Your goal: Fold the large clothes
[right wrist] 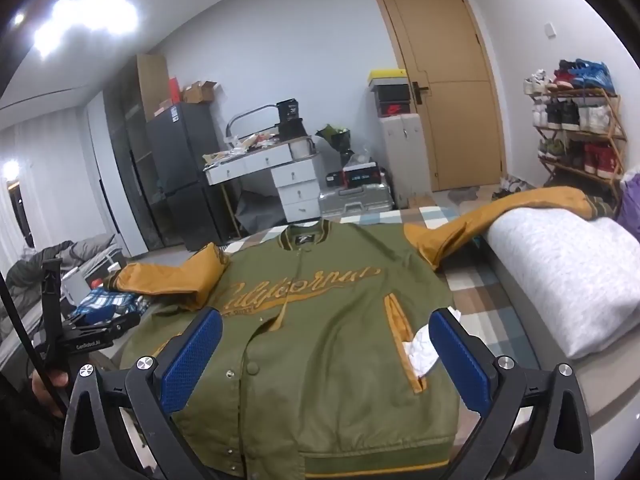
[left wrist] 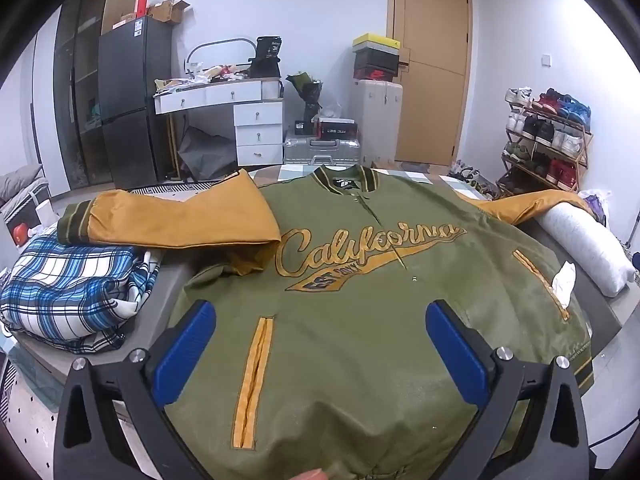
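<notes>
lying collar-far, the jacket (left wrist: 360,280) sits under both wide-open, empty tongs: left tongs (left wrist: 320,344), right tongs (right wrist: 326,354) (left sleeve (left wrist: 172,220) nearer left tongs).

Home bedroom, lived-in: bed (right wrist: 520,296) with a grey pillow (right wrist: 560,272), wooden door (right wrist: 452,92), white vanity table (left wrist: 240,96) with drawers (top cluttered). Shoe rack (left wrist: 548,136) full of sneakers by the wall, stacked shoeboxes (left wrist: 376,56) on a suitcase (left wrist: 376,120), black fridge (left wrist: 132,92) in the corner.
</notes>
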A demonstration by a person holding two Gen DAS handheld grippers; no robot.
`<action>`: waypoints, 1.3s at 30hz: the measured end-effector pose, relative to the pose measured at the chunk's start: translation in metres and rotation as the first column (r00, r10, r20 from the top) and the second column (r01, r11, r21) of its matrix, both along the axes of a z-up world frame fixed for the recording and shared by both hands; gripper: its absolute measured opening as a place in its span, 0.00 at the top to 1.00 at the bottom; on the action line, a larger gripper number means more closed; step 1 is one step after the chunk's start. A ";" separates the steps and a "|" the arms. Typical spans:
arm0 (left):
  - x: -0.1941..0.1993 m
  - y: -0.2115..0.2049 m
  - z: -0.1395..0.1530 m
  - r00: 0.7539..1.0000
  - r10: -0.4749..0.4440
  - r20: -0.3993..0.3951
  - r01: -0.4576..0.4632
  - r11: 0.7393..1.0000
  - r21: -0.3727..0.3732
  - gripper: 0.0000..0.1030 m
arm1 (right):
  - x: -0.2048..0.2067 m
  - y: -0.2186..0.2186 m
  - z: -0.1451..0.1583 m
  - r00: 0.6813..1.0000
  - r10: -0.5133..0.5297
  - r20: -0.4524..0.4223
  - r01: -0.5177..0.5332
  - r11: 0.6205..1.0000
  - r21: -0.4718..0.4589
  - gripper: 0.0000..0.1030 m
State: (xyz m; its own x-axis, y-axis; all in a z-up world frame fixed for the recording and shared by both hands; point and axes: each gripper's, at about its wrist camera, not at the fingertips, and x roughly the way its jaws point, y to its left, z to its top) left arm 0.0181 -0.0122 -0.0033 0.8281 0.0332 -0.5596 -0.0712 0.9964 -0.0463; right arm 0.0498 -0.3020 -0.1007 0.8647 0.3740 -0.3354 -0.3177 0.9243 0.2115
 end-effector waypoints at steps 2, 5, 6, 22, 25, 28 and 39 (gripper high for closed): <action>0.001 -0.001 0.000 1.000 -0.001 0.001 0.001 1.000 0.000 0.01 | 0.001 -0.002 -0.001 1.000 -0.002 0.000 0.002 1.000 0.012 0.00; 0.001 -0.002 0.000 1.000 0.000 0.003 0.000 1.000 0.004 0.01 | -0.001 -0.004 -0.002 1.000 0.001 0.000 -0.001 0.999 0.034 0.00; 0.001 -0.002 0.000 1.000 0.000 0.004 0.000 1.000 0.006 0.01 | 0.000 0.000 -0.007 1.000 0.002 -0.005 -0.002 0.999 0.045 0.00; -0.002 -0.008 -0.001 1.000 -0.009 0.004 0.009 1.000 0.002 0.01 | -0.002 -0.006 -0.009 0.999 -0.033 -0.024 0.035 0.995 0.094 0.00; -0.010 -0.005 0.002 1.000 -0.006 0.019 0.006 1.000 -0.008 0.01 | -0.013 0.000 -0.002 0.999 -0.037 0.006 0.036 0.995 0.089 0.00; -0.020 -0.003 0.009 0.999 0.000 0.048 0.001 1.000 -0.018 0.01 | -0.022 0.001 0.003 0.999 -0.046 0.021 0.044 0.995 0.094 0.00; -0.036 -0.004 0.016 0.995 0.009 0.102 -0.004 0.999 -0.044 0.01 | -0.047 -0.001 0.024 0.998 -0.025 0.055 0.022 0.997 0.069 0.00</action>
State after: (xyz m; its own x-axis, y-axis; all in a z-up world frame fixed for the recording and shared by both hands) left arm -0.0179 -0.0158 0.0131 0.8810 0.0164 -0.4729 -0.0706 0.9928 -0.0970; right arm 0.0028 -0.3030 -0.0768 0.8903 0.3736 -0.2605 -0.3091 0.9157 0.2568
